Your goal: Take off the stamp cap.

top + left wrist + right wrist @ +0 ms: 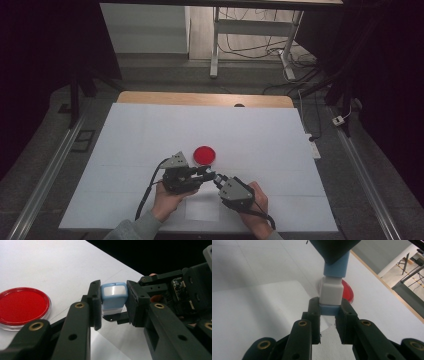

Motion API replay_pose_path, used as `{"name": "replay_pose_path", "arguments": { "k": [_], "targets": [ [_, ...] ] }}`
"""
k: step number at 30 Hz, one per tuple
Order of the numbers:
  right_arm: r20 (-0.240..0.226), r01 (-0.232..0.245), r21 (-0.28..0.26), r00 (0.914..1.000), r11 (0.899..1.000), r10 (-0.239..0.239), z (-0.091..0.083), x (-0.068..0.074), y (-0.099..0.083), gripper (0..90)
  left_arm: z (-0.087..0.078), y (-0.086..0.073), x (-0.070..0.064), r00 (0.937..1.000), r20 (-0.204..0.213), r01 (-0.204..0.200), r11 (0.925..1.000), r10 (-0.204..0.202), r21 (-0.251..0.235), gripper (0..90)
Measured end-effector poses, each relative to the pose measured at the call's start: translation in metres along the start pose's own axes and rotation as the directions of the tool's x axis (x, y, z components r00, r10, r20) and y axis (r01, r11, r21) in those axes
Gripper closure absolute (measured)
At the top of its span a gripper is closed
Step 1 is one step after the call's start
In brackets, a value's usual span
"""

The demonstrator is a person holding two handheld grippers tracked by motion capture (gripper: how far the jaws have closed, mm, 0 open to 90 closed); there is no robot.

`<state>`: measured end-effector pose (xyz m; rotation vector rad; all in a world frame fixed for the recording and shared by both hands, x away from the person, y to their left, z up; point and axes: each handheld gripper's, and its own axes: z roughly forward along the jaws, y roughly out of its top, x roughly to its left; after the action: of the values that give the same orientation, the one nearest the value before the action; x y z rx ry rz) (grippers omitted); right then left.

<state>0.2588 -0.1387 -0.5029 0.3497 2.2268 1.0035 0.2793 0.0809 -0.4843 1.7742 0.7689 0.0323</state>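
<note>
- Left claw point(113, 303) clamped on the light-blue end of a small blue-and-white block point(113, 298) – block sits squarely between its jaws, held above the table point(150, 135).
- Right claw point(329, 312) clamped on the opposite blue end of the same block point(331, 293), white middle section just past its tips.
- Both claws meet tip to tip in the high view – left point(206, 172), right point(218, 180), block too small to make out there.
- Red dish point(21, 305) flat on the table, off to the left claw's left side, just beyond the block from the right claw point(348, 292); not touched.
</note>
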Motion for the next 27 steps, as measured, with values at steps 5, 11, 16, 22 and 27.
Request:
{"name": "replay_pose_path", "arguments": {
  "k": [5,11,16,22,27],
  "targets": [
    [-0.007,0.002,0.005,1.0000,1.000,-0.002,0.0000,-0.0008,0.0000,74.6,-0.0007,0.0000,0.0001,1.0000,0.000,-0.002,1.0000,0.002,-0.008,67.4],
    [-0.005,-0.013,0.002,0.9999,1.000,0.013,0.0002,-0.0001,-0.0006,74.5,-0.0004,-0.0007,0.0003,1.0000,0.000,-0.001,1.0000,0.001,-0.008,67.5],
    [-0.002,-0.017,0.002,0.9999,1.000,0.017,0.0011,0.0005,-0.0008,74.5,0.0005,-0.0023,0.0008,1.0000,0.001,0.006,0.9998,-0.006,-0.018,67.3],
    [-0.006,-0.023,0.007,0.9997,1.000,0.023,0.0013,0.0005,-0.0013,74.5,0.0029,-0.0025,0.0015,0.9999,0.005,0.012,0.9998,-0.012,-0.013,66.1],
    [-0.010,-0.005,-0.002,0.9999,1.000,0.005,0.0020,0.0045,0.0010,74.5,0.0070,-0.0040,0.0014,0.9998,0.004,0.020,0.9998,-0.020,0.007,65.4]
  ]
}}
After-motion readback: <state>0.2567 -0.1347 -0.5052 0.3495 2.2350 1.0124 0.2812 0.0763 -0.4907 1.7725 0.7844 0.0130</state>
